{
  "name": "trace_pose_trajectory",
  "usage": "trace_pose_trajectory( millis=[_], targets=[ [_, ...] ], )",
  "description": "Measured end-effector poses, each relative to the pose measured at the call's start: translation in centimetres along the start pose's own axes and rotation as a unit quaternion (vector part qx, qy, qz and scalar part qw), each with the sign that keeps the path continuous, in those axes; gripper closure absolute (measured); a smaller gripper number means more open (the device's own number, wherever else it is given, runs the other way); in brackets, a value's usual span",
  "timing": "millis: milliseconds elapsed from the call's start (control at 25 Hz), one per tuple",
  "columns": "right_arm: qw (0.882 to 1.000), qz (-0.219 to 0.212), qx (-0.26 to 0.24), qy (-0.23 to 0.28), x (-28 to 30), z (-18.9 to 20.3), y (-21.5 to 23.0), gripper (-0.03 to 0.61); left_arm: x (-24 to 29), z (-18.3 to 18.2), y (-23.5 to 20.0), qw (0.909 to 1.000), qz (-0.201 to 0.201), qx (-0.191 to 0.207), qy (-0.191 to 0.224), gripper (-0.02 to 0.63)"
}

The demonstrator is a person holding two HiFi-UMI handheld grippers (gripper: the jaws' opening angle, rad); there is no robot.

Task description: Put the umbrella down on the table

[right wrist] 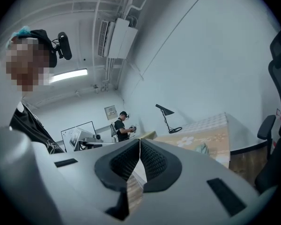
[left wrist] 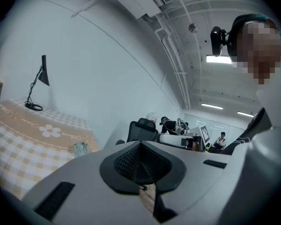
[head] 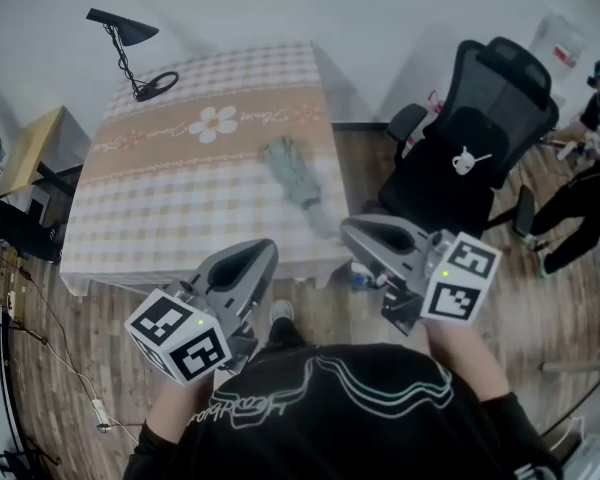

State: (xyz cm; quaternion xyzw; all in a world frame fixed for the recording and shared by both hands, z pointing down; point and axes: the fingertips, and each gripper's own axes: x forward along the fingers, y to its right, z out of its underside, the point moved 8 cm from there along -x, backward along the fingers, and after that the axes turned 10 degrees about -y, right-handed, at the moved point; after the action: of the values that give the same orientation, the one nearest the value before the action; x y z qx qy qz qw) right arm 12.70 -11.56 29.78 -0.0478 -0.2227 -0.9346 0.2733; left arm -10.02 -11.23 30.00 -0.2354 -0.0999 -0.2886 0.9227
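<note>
The left gripper (head: pixel 263 255) has its jaws pressed together with nothing between them; its own view (left wrist: pixel 140 144) shows the ribbed pads meeting. The right gripper (head: pixel 352 232) is the same, jaws together and empty (right wrist: pixel 139 141). The umbrella (head: pixel 293 174), folded and grey-green, lies on the worktop (head: pixel 160 218) ahead of both pairs of jaws and well apart from them, nearer the right pair's side. A lamp (head: pixel 128 40) stands at the far corner beyond the left jaws. A chair (head: pixel 480 138) sits right of the right jaws.
</note>
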Motion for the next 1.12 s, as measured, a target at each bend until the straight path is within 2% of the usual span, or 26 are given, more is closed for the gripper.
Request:
trace_pose_trajectory(
  millis=[200,480,1120],
  targets=[
    [0.999,0.012,-0.047,-0.013,-1.0,0.3,-2.3,0.568,-0.3,-0.4,2.7,0.9995,0.0,0.032,0.003,0.617],
    [0.997,0.006,-0.072,-0.017,-2.5,0.3,-4.4,0.568,-0.6,-0.6,5.1,0.9985,0.011,0.052,0.007,0.617],
    [0.996,0.003,-0.092,-0.007,-4.5,0.3,-7.2,0.568,-1.9,-0.9,8.0,0.9963,0.021,0.083,0.005,0.617]
  ],
)
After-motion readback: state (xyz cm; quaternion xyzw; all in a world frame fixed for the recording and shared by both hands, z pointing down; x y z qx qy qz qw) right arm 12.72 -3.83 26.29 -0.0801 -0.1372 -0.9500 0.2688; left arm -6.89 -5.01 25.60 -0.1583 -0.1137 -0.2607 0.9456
